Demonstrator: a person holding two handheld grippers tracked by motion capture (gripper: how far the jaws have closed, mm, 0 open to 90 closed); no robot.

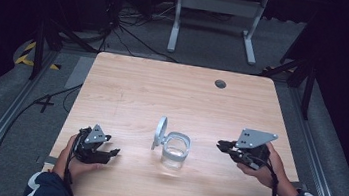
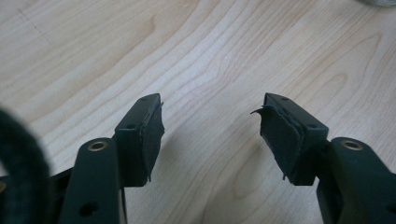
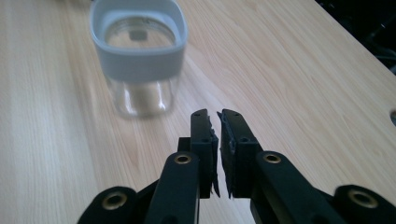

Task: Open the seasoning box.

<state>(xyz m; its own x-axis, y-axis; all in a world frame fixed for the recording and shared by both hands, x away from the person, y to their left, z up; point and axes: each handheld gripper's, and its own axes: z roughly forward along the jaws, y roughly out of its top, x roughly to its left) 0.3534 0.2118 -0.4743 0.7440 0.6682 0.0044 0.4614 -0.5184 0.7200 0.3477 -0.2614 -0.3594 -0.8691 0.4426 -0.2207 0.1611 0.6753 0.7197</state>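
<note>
Both grippers rest low over the near half of the wooden table (image 1: 129, 82), one at each side of a clear jar. Starting at the left, the left gripper (image 1: 114, 151) sits close to the table's near edge, toward its near-left corner, cradled in the person's left hand (image 1: 72, 158) with its grey three-cornered plate on top. Its jaws stand wide apart with nothing between them; in the left gripper view (image 2: 210, 126) only bare wood grain lies in the gap, and the worn black pads (image 2: 152, 135) face each other across it. A dark cable loops in at the lower left of that view.

Next comes the jar (image 1: 175, 151), near the middle of the table's width and somewhat toward the near edge, well apart from both grippers. It is a clear, squarish container with a grey rim, standing upright and open. Its round lid (image 1: 159, 132) is tipped up on edge at the jar's left side, touching the rim. In the right gripper view the jar (image 3: 138, 60) stands ahead and to the left of the jaws.

At the right, the right gripper (image 1: 220, 144) is held in the person's right hand (image 1: 262, 169), near the table's right edge, its tips pointing left toward the jar. Its jaws (image 3: 217, 126) are drawn almost together, only a thin slit between the pads, gripping nothing. A small round hole (image 1: 220, 83) sits in the table near the far edge.
</note>
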